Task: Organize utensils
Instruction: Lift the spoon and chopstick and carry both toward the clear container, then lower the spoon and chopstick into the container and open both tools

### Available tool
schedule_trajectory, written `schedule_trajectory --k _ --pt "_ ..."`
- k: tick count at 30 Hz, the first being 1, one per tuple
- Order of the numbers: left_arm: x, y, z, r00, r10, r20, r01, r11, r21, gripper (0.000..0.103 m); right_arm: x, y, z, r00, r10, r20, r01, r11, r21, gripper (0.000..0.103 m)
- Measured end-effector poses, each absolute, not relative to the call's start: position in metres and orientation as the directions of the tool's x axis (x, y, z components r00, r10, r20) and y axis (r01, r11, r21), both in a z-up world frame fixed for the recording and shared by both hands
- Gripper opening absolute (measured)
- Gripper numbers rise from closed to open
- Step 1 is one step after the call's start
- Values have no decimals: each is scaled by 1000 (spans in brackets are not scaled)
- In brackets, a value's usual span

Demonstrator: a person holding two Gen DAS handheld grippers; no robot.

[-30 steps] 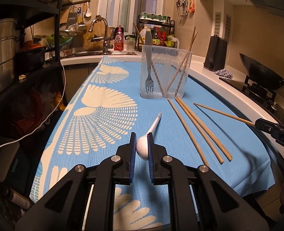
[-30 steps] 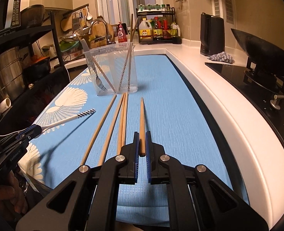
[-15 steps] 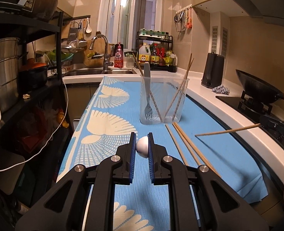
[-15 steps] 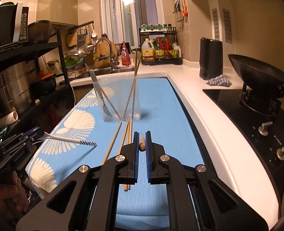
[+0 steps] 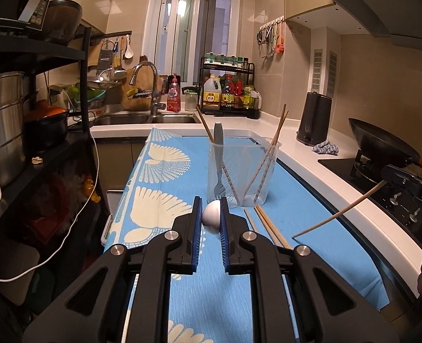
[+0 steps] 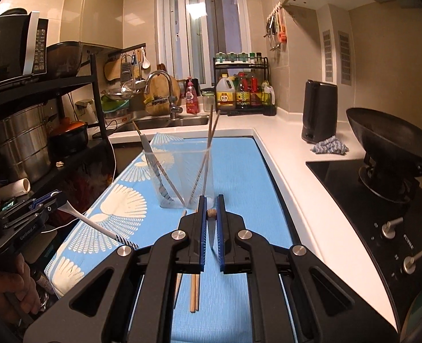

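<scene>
Left tongs (image 5: 211, 216) clamped on a white spoon (image 5: 211, 216) by its bowl, lifted off the cloth; in the right view its striped handle (image 6: 123, 239) points toward 4 o'clock. Right tongs (image 6: 211, 213) clamped on one chopstick (image 5: 336, 214), butt end between the pads, tip slanting down toward the cloth without touching.

Surface: blue cloth (image 5: 311, 228) with cream fan print on a white counter (image 6: 299, 171). Clear cup (image 5: 243, 171) at 12 o'clock of both tongs, holding a fork (image 5: 219, 157) and chopsticks. Three loose chopsticks (image 6: 195, 291) flat on the cloth, under the right tongs.

Room: sink at 11, bottle rack at 12, wok (image 6: 388, 143) on the hob at 3.

Writing: "Genrobot.ai" on the left tongs' body; bottle labels unreadable.
</scene>
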State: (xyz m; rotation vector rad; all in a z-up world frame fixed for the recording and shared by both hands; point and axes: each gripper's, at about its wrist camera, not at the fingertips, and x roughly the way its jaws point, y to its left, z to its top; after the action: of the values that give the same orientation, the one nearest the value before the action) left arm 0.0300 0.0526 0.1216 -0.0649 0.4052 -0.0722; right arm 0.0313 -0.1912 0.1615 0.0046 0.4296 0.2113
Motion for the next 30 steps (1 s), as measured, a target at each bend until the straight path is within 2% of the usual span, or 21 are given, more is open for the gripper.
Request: schedule_trajectory --k 8,17,30 --pt "57 54 144 907 -103 -409 78 994 -77 12 55 -179 180 891 231 -391 -229 972 52 7" --pt "98 55 153 832 -154 -533 110 987 -114 12 79 -164 189 876 274 -397 -276 960 54 7" --pt "131 51 221 831 -232 -506 197 973 -123 12 115 -164 250 894 318 -315 -320 946 46 7"
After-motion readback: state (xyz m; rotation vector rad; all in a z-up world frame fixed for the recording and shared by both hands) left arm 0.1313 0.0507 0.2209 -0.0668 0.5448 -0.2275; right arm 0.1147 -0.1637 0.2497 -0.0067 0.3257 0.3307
